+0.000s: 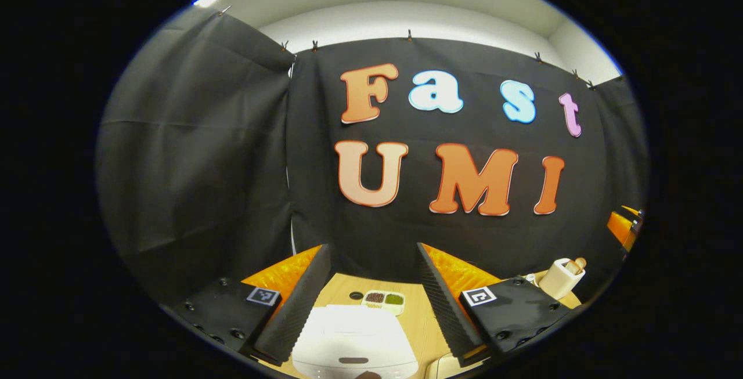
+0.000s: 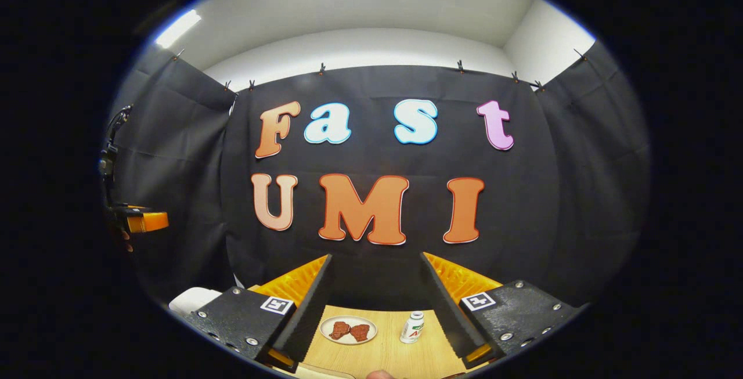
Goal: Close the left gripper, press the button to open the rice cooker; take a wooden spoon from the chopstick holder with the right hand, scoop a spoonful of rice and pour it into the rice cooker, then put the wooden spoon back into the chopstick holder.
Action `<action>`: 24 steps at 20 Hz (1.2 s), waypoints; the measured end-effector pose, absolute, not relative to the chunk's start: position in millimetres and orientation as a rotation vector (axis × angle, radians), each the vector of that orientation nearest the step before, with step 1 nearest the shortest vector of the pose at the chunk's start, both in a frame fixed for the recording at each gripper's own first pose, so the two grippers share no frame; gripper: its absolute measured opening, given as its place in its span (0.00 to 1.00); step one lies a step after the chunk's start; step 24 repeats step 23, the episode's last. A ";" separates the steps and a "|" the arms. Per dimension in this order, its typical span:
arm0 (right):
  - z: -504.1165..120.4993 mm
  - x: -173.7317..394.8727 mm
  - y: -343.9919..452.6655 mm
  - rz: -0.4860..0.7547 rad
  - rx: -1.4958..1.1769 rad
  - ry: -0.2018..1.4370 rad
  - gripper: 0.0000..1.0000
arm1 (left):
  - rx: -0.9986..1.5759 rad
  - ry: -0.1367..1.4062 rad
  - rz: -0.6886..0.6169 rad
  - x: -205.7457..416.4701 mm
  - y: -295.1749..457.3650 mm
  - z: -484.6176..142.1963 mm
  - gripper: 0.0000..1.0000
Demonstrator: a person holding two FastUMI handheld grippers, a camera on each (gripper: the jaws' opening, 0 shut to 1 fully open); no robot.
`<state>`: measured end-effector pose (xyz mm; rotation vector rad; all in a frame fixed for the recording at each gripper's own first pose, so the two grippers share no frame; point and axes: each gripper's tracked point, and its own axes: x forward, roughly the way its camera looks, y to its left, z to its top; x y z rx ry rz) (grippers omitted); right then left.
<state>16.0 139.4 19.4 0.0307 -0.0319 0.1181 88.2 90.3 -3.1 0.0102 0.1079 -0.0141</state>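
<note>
A: In the left gripper view, what do you see?

B: The left gripper [image 1: 374, 277] is held above the table [image 1: 426, 324], and its fingers stand wide apart with nothing between them. Under the gap is the white rice cooker [image 1: 354, 341], at the near edge, and its lid is down. Its button [image 1: 353, 360] is a dark oval on the front part of the lid.

A: And behind the cooker?

B: A small dish [image 1: 384, 302] with two sections, one with dark grains and one with greenish grains. A small dark round spot is on the table just beside it, to the left. Far to the right stands the white holder [image 1: 560, 278], tilted in this view, and the spoon [image 1: 576, 264] sticks out of its top.

A: Now the right gripper view.

B: The right gripper [image 2: 376, 286] is also wide open and holds nothing. Between its fingers, on the table, lie a plate [image 2: 348, 329] with two brown-red pieces on it and, to the right and apart from it, a small white bottle [image 2: 413, 327], upright. At the lower left a white rounded thing shows behind the finger; I cannot tell what it is. At the far left edge the other gripper [image 2: 142, 220] is up in the air, with a hand [image 2: 125, 239] under it.
</note>
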 end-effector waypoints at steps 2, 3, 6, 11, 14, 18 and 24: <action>24.9 14.8 139.3 0.098 0.017 -0.044 0.91 | 0.028 0.053 -0.009 82.8 92.3 15.5 0.99; 29.5 14.4 139.2 0.089 0.017 -0.054 0.91 | 0.040 0.022 -0.006 80.6 92.2 24.7 0.99; 34.1 13.1 137.3 0.072 0.024 -0.068 0.91 | 0.074 -0.031 -0.025 74.0 82.5 40.8 0.99; 37.2 9.7 140.0 0.092 0.047 -0.079 0.92 | 0.082 -0.084 -0.046 63.7 72.4 55.1 0.98; 40.8 6.2 143.2 0.107 0.053 -0.095 0.92 | 0.076 -0.103 -0.055 58.1 69.0 59.0 0.98; 41.7 4.2 148.7 0.119 0.044 -0.101 0.92 | 0.078 -0.097 -0.037 58.4 76.2 56.6 0.99; 38.3 4.0 157.6 0.134 0.048 -0.088 0.92 | 0.072 -0.097 -0.035 58.2 78.2 55.5 0.98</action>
